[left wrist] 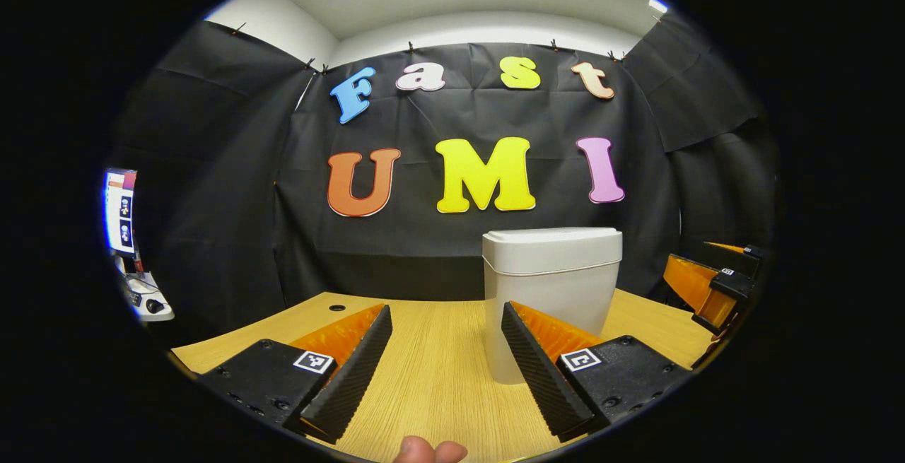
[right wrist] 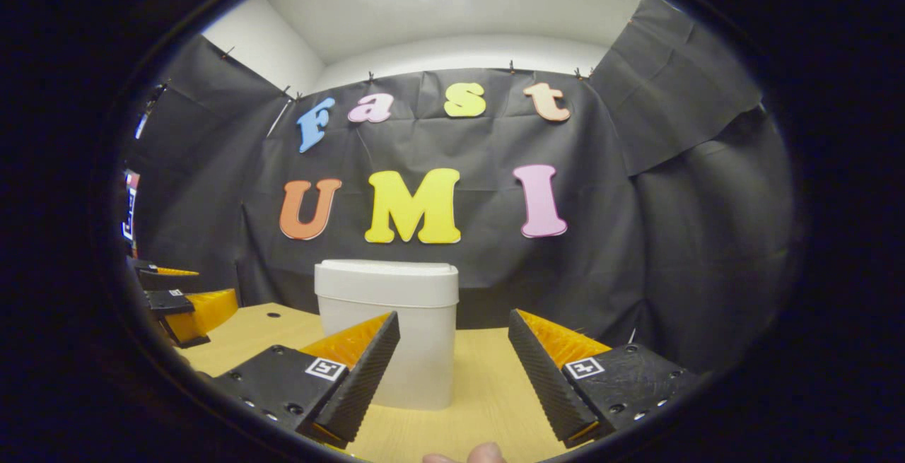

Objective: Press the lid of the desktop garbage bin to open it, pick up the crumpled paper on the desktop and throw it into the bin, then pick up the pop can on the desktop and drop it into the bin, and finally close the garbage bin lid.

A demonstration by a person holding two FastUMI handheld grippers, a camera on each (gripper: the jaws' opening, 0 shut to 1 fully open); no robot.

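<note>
Booth w/ black cloth wall (left wrist: 212,187) behind, a light wood-grain desk (left wrist: 438,371) running across the foreground, and on it the white garbage bin (left wrist: 548,293), standing upright toward the back edge, its lid (left wrist: 551,240) down and flush. In the left gripper view the bin sits right of centre, partly behind one finger of the left hand-held gripper (left wrist: 445,339); jaws are spread wide w/ nothing between them, only bare desk. In the right gripper view the same bin stands left of centre, and the right hand-held gripper (right wrist: 452,346) is likewise wide apart and empty. Each gripper is glimpsed at the edge of the other's view, so the two flank the bin, neither touching it. Fingertips (left wrist: 428,451) of the person holding the rig peek in at the bottom. Judgement: opening step not yet done. The bin looks like thin moulded plastic, light and smooth, apt to slide or tip back if shoved sideways, so the press should prob. go straight down on the lid's top, near its front edge, w/ one fingertip and a modest push. Paper and pop can aren't locatable from here; expect paper to crush softly, the can to be light, slick and dentable, best gripped across its mid-body.
</note>
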